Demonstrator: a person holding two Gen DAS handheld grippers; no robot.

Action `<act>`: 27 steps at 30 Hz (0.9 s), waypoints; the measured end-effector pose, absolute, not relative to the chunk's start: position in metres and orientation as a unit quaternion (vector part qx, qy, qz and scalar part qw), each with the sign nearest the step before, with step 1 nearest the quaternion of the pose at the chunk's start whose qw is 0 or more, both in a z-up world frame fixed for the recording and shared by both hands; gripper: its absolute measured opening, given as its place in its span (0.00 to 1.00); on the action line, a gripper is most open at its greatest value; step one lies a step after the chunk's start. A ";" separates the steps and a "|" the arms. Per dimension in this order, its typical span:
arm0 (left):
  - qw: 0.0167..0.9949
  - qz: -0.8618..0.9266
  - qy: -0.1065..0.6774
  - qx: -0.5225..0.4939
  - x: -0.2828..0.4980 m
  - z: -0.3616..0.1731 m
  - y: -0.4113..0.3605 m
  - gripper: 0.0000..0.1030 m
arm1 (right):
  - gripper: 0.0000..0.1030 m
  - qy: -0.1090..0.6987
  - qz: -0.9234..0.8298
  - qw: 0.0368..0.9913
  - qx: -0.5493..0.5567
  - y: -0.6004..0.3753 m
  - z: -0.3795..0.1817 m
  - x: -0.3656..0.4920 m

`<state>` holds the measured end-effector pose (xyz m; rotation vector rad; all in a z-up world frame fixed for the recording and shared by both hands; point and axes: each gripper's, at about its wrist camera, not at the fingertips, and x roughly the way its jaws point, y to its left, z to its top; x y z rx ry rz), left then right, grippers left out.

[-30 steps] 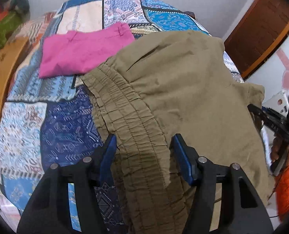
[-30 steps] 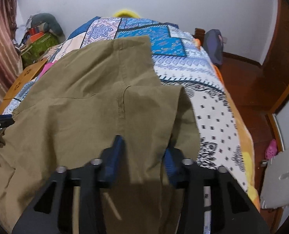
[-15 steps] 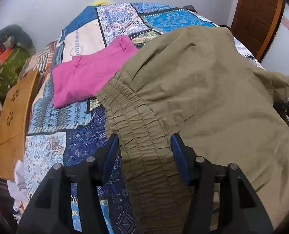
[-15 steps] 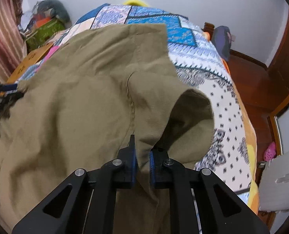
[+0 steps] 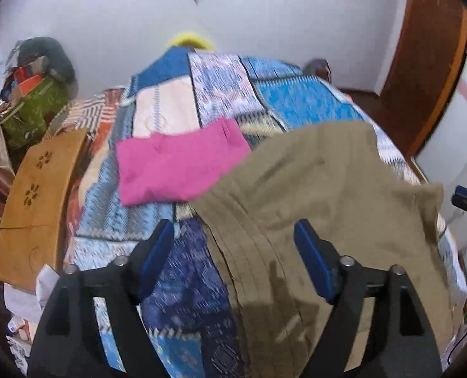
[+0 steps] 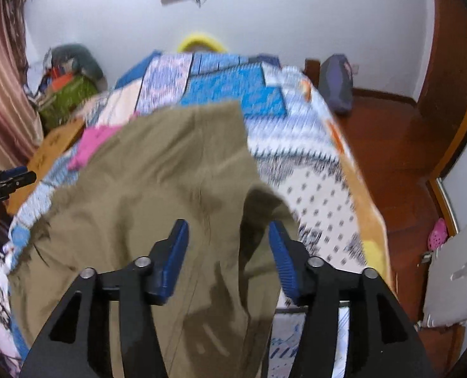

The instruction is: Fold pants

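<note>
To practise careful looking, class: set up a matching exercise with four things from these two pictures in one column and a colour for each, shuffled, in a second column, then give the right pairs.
Things:
1. pants
2. folded garment beside the pants
3. board left of the bed
4. fingers of the right gripper

Colours:
A. blue
B. olive
C. pink
D. orange-brown

Pairs: 1-B, 2-C, 3-D, 4-A

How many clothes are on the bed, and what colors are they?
Olive-green pants: 1
Pink folded garment: 1
Total: 2 clothes on the patchwork bedspread.
</note>
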<state>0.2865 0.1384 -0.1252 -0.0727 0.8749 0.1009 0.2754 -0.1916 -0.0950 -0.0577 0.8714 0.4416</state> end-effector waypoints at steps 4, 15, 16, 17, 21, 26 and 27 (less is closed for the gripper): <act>0.903 0.071 0.422 -0.024 0.308 -0.119 0.149 0.81 | 0.68 0.394 0.201 0.896 -0.040 -0.184 -0.085 0.292; 0.865 0.048 0.498 -0.046 0.363 -0.180 0.161 0.83 | 0.69 0.430 0.225 0.872 -0.064 -0.149 -0.116 0.364; 0.862 0.050 0.503 -0.047 0.368 -0.185 0.163 0.83 | 0.69 0.435 0.227 0.868 -0.070 -0.145 -0.118 0.371; 0.859 0.051 0.508 -0.050 0.372 -0.190 0.166 0.83 | 0.69 0.438 0.230 0.866 -0.075 -0.141 -0.120 0.378; 0.844 0.060 0.529 -0.068 0.387 -0.208 0.180 0.83 | 0.69 0.450 0.242 0.857 -0.064 -0.130 -0.124 0.407; 0.834 0.045 0.540 -0.109 0.403 -0.220 0.193 0.83 | 0.69 0.467 0.252 0.847 -0.036 -0.121 -0.126 0.440; 0.831 0.042 0.544 -0.111 0.406 -0.223 0.192 0.83 | 0.69 0.467 0.252 0.847 -0.041 -0.118 -0.127 0.445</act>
